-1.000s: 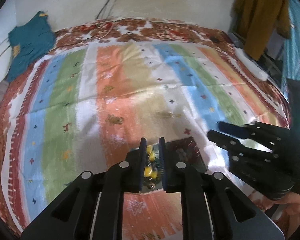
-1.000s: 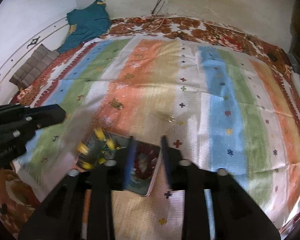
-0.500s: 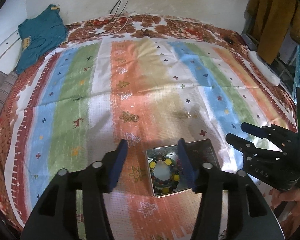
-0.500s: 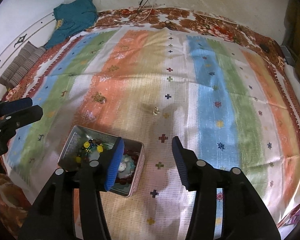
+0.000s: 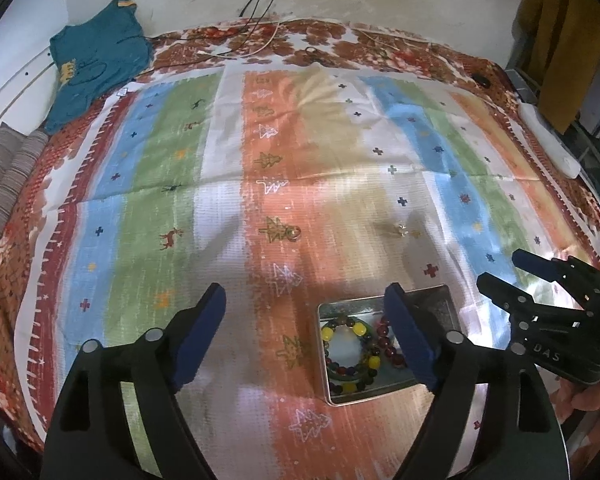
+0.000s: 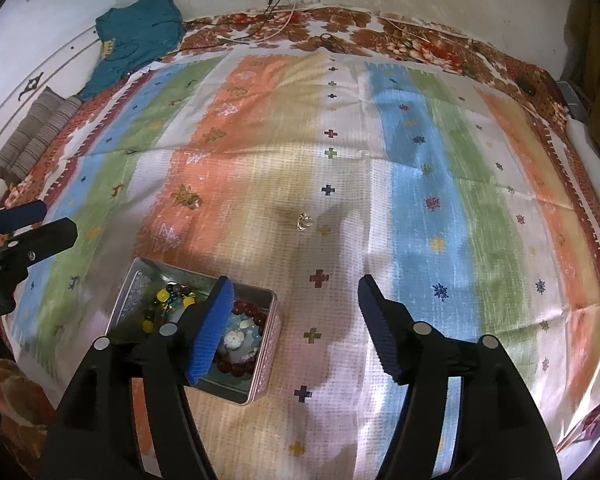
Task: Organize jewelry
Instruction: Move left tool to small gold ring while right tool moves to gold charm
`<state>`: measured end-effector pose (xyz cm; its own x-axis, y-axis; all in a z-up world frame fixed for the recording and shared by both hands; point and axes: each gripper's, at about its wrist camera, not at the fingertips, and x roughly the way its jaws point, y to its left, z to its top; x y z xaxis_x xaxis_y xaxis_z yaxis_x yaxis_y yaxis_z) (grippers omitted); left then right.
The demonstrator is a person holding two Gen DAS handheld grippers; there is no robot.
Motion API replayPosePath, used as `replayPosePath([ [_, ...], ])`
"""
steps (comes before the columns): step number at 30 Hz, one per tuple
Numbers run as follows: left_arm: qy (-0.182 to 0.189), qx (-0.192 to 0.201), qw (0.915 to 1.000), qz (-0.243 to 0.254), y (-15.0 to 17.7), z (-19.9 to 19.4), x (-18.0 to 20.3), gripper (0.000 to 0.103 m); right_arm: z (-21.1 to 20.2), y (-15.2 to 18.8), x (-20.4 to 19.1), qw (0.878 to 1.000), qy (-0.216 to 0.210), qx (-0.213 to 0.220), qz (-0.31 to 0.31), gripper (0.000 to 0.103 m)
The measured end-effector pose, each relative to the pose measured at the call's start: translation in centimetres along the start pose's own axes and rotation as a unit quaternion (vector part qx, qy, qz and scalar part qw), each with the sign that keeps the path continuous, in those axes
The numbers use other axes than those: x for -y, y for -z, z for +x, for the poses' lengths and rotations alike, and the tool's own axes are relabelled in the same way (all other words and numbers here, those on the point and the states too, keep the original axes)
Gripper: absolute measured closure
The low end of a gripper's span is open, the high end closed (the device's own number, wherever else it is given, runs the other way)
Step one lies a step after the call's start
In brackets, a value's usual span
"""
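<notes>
A small metal tin [image 5: 325, 368] [image 6: 265, 364] lies on the striped cloth and holds a yellow-and-dark bead bracelet [image 5: 350, 354] [image 6: 162, 300] and a dark red bead bracelet [image 5: 388, 346] [image 6: 256, 314]. My left gripper [image 5: 306, 300] is open and empty above the cloth, its right finger over the tin. My right gripper [image 6: 296, 290] is open and empty, its left finger over the tin. A small gold ring [image 5: 295, 233] [image 6: 193, 201] lies on the orange stripe farther away. A small sparkly earring [image 5: 400, 229] [image 6: 303, 222] lies on the beige stripe.
A teal garment [image 5: 96, 60] [image 6: 140, 36] lies at the far left corner. Folded striped cloth [image 5: 4, 176] [image 6: 36, 132] lies at the left edge. Cables [image 5: 260, 12] run down the back wall. A white object [image 5: 548, 140] lies at the right edge.
My left gripper opened and let the yellow bead bracelet go into the tin. Both grippers opened wide and lifted back from the tin.
</notes>
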<state>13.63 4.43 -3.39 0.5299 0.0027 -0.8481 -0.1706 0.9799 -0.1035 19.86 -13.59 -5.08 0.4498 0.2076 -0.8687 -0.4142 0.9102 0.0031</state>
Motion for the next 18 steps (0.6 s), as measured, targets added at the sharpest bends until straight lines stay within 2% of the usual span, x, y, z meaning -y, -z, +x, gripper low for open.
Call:
replayPosePath([
  [6,-0.005,-0.006,1.0000,-0.005,-0.4,0.6,-0.1,0.016,0.2,-0.3,0.0,1.000,-0.001,0.000,0.000,0.034],
  [14,-0.014,-0.011,0.9998,-0.004,-1.5,2.1,0.0,0.016,1.4,-1.3,-0.3,1.000,0.003,-0.012,-0.004,0.034],
  [18,-0.018,-0.027,0.9995,-0.003,-2.1,3.5,-0.4,0.017,2.7,-1.8,-0.3,1.000,0.009,-0.027,-0.007,0.034],
])
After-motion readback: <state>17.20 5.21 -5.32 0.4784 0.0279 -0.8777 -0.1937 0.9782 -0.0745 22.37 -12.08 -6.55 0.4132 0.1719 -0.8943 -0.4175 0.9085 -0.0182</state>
